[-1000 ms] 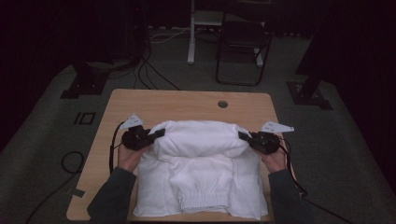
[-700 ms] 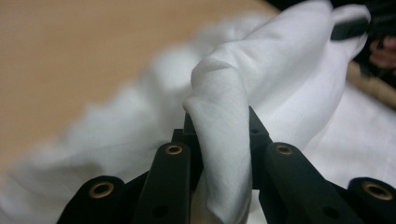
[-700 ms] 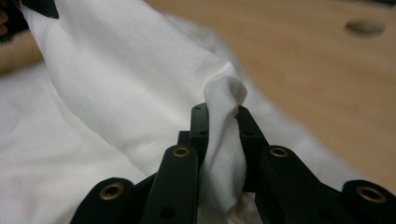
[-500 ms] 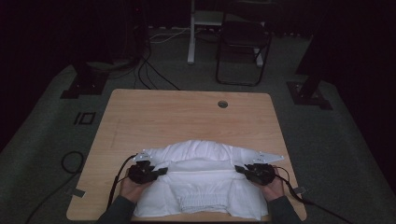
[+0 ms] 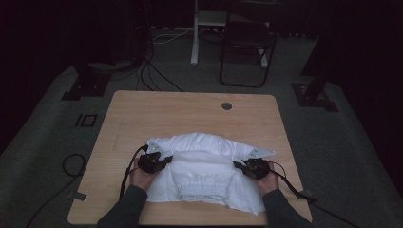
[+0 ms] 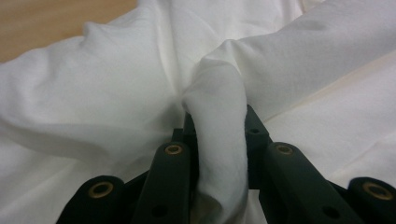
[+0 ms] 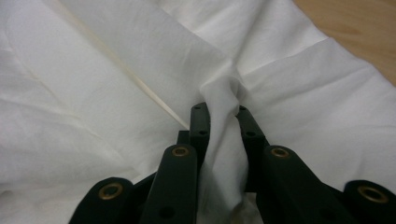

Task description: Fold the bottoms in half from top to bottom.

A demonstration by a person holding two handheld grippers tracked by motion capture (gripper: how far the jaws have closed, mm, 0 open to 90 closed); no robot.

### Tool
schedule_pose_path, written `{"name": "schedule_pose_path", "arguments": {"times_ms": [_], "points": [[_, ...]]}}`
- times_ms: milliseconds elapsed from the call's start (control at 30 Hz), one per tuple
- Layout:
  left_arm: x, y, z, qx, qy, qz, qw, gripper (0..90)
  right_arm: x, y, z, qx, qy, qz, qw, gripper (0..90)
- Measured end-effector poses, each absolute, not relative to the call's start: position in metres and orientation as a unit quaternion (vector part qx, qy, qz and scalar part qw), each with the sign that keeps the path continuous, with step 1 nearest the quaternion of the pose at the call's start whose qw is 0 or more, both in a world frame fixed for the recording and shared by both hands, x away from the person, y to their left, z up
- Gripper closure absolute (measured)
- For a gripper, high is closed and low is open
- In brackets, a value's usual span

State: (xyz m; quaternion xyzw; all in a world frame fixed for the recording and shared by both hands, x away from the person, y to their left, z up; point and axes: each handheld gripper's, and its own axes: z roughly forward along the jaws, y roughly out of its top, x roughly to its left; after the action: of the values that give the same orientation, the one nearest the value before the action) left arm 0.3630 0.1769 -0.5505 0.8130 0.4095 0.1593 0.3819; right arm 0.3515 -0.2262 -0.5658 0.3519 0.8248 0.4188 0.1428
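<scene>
A white garment point(image 5: 204, 168) lies folded on the near half of the wooden table point(image 5: 190, 114), its ribbed hem toward me. My left gripper point(image 5: 164, 160) is shut on a fold of the white garment point(image 6: 219, 135) at the left side. At the right side, my right gripper point(image 5: 238, 166) is shut on another bunch of the white garment point(image 7: 222, 140). A folded layer stretches between the two grippers across the middle of the cloth. Both hands rest low, near the table's front.
A round cable hole point(image 5: 226, 106) sits near the table's far edge. Cables trail from both grippers off the front edge. On the floor behind stand a dark folding chair point(image 5: 247, 47), a white post point(image 5: 194, 33) and black stand bases point(image 5: 85, 85).
Both grippers have pulled the held edge of the garment from the middle of the table toward me, folding the far part over the near part. They stay shut on the cloth.
</scene>
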Motion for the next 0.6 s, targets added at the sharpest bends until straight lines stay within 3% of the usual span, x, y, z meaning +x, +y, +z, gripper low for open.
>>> {"name": "schedule_pose_path", "arguments": {"times_ms": [300, 600], "points": [[0.404, 0.169, -0.552, 0.784, 0.45, 0.183, 0.386, 78.3, 0.405, -0.214, -0.563, 0.396, 0.806, 0.402, 0.179, 80.8], [0.413, 0.172, -0.548, 0.77, 0.474, 0.164, 0.395, 78.7, 0.408, -0.214, -0.563, 0.411, 0.792, 0.416, 0.176, 81.4]]}}
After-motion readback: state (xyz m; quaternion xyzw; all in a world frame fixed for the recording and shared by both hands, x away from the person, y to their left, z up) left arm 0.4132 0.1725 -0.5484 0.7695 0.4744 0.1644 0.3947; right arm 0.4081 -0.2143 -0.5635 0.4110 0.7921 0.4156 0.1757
